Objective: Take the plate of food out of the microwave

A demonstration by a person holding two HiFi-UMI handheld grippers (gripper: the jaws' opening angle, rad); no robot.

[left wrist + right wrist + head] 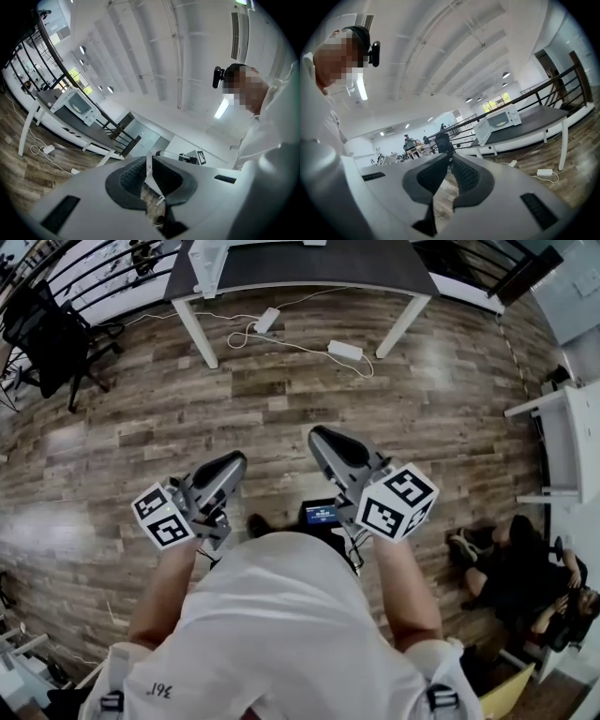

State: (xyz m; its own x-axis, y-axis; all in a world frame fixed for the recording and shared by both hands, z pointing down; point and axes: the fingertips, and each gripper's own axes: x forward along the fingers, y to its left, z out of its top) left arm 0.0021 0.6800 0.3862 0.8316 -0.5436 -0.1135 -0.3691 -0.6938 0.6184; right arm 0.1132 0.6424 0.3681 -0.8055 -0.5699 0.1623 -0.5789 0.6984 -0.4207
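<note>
A white microwave (502, 121) stands far off on a dark-topped table (534, 123), and its door (483, 132) looks swung open to the left. Something pale yellow shows inside; I cannot make out a plate. The microwave (75, 105) is also small and distant in the left gripper view, and only its edge (211, 261) shows at the top of the head view. My left gripper (234, 461) and right gripper (319, 435) are held close to my chest and tilted upward, both shut with nothing between their jaws. The left gripper (149, 159) and right gripper (451, 157) each show their tips together.
Wooden floor lies between me and the table (300, 268). White power bricks and cables (345, 350) lie under it. A black office chair (47, 329) stands at the far left. People sit on the floor at the right (516, 568) beside a white desk (567, 442).
</note>
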